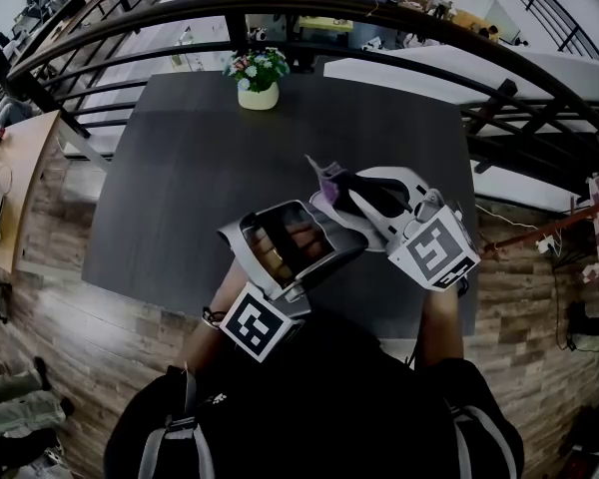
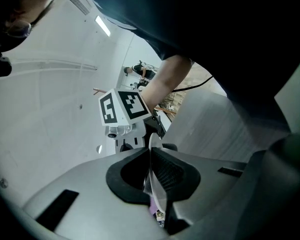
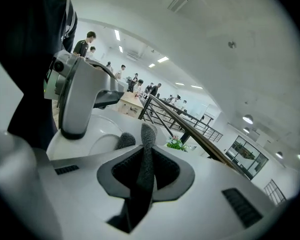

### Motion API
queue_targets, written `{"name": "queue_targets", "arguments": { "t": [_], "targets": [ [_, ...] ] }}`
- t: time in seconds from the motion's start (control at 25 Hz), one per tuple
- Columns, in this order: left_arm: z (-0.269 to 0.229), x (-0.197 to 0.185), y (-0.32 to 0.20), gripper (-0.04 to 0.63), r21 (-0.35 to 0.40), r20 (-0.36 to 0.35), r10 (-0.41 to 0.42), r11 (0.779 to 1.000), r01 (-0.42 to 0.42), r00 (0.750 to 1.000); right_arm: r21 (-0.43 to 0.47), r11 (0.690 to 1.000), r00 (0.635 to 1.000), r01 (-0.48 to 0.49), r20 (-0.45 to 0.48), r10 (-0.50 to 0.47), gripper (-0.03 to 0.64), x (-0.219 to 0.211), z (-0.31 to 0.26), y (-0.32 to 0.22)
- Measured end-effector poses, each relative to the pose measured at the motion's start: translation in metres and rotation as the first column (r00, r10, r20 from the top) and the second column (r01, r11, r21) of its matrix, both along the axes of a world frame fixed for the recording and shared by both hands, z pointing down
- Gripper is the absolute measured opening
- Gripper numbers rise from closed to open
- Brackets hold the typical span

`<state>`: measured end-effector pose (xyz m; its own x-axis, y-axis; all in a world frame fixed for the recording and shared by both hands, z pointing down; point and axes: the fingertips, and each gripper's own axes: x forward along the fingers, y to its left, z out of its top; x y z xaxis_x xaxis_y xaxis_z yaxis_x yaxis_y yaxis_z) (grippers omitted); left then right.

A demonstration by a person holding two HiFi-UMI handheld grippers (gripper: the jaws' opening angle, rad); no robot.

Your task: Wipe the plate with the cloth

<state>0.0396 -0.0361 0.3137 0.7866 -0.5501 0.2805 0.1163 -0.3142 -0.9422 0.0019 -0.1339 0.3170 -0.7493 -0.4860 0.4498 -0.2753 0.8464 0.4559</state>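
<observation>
Plate (image 3: pixel 93 137) pinched by its rim in the left claw (image 2: pixel 151 160), evidently to steady it, faces the right claw (image 3: pixel 146 148), clamped on the grey cloth (image 3: pixel 149 133) ready for wiping, both held above the dark tabletop (image 1: pixel 180 168).

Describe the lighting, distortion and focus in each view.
Head view: dim and washed out, with the fisheye bending the railing into an arc and dark corners. Left gripper view: dark clothing blacks out the upper right, and the plate edge in the jaws is sharp. Right gripper view: bright and even, with the cloth sharp, the lamps glaring slightly and the edges curved.
</observation>
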Motion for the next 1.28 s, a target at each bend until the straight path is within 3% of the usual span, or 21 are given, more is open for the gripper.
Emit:
{"name": "queue_targets", "arguments": {
  "t": [0.64,1.28],
  "targets": [
    [0.003,-0.009,-0.004,0.023,-0.018,-0.004,-0.026,0.999,0.026,1.0,-0.078,0.981,0.982,-0.175,0.052,0.18,0.04,0.044,0.023,-0.015],
    [0.02,-0.034,-0.031,0.023,-0.106,-0.011,-0.128,0.986,0.126,0.992,-0.072,0.987,0.985,-0.142,0.084,0.148,0.04,0.036,0.008,0.014]
  ]
}}
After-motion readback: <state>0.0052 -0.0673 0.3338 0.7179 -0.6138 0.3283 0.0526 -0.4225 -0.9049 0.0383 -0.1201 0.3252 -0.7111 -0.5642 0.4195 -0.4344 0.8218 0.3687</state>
